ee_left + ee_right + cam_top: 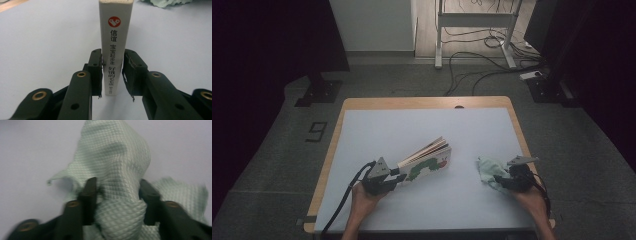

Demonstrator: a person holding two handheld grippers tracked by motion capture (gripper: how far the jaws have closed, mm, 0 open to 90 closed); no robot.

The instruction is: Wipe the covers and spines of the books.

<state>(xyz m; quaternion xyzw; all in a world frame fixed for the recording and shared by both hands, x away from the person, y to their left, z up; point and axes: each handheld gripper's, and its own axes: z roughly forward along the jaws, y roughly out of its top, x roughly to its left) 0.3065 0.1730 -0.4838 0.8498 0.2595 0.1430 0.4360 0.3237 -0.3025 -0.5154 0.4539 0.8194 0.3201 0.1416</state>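
Seen from the high view: wooden table [328,165] with a pale grey mat [427,135] on top, and a board book [428,161] with a green caterpillar on the cover sitting a bit left of centre near the front edge, pages fanned slightly at the top. Left gripper [398,178] clamped onto the near end of it, left hand [364,196] wrapped around the body. Off to the right, well apart from the book, a crumpled pale green cloth [488,171] with the right gripper [498,179] right at it, right hand [528,196] behind. Dark floor beyond the table, tangle of cables [482,60] under a white desk frame [474,27] at the back.

Can't read the spine from up there, though. Left gripper view sorts that out: book [116,45] standing spine-on, red round logo at the top, column of Chinese characters below. Left gripper [112,72] jaws pinched against both sides of the spine, pads [96,72] flat on the cover, so a solid grasp, fairly narrow gap. Bit of the green cloth [165,2] peeking in at the top right corner too.

Right gripper view, a little blurry: cloth [117,157] bunched up into a ridge, waffle-type weave clearly visible, not visible at all from above. Right gripper [117,195] jaws either side of that fold, squeezing it, fabric bulging between the pads [90,195]. Grasping the cloth, then.
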